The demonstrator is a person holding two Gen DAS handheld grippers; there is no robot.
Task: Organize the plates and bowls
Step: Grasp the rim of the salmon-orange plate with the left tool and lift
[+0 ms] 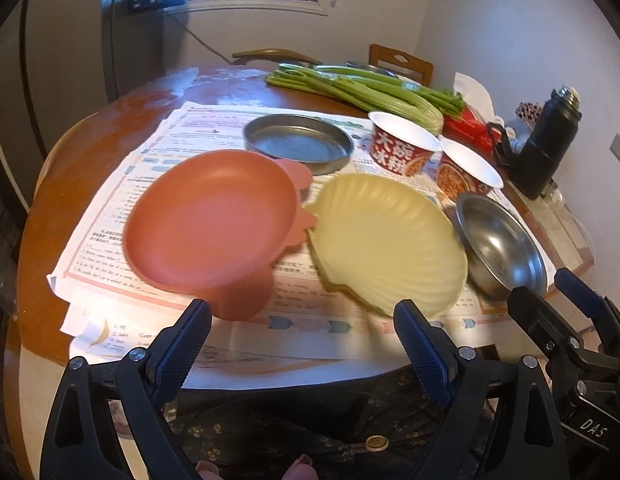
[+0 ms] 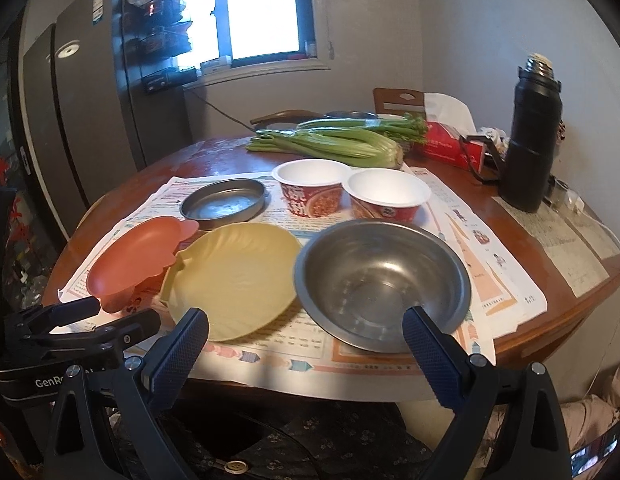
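Right wrist view: both my grippers [image 2: 304, 330] gape empty, sorting unstarted; next I'd pinch the round steel bowl's [image 2: 384, 284] near rim.

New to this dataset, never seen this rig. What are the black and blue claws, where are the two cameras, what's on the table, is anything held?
No robot here: a person holds a two-finger clamp in each hand, with a fisheye camera on each looking forward along its fingers. One picture is from the left gripper, the other from the right gripper. Both are open and hold nothing.

On the newspaper-covered round table lie a pink plate, a yellow shell-shaped plate, a steel bowl, a flat steel pan and two empty red noodle cups. Behind them: celery, a tissue box, a black flask.
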